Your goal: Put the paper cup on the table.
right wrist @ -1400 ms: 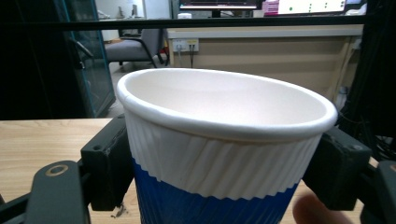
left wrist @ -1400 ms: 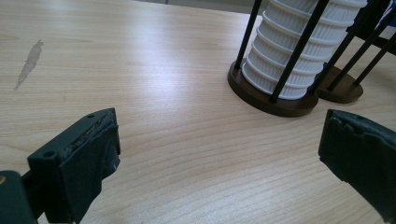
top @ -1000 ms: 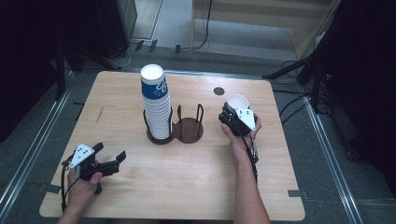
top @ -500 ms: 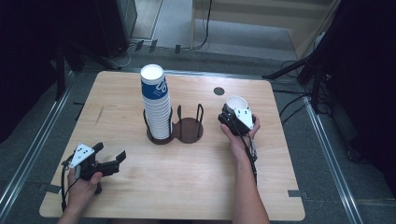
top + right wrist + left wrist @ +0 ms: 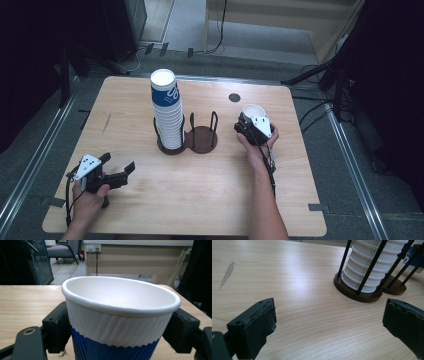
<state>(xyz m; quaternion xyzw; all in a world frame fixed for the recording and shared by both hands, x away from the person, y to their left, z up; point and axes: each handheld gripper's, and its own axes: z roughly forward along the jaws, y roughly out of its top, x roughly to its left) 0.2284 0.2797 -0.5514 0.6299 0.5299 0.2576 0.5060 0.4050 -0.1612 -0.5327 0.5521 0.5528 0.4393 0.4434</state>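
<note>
Upright between the right gripper's (image 5: 117,327) jaws — paper cup (image 5: 120,315), pads clamped on its sides.

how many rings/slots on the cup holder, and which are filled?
2. The left ring of the cup holder holds the cup stack; the right ring is empty. One loose cup sits between the right gripper jaws.

Black two-jaw tool (image 5: 116,169) (grey three-cornered top plate), trailing black cable.
</note>
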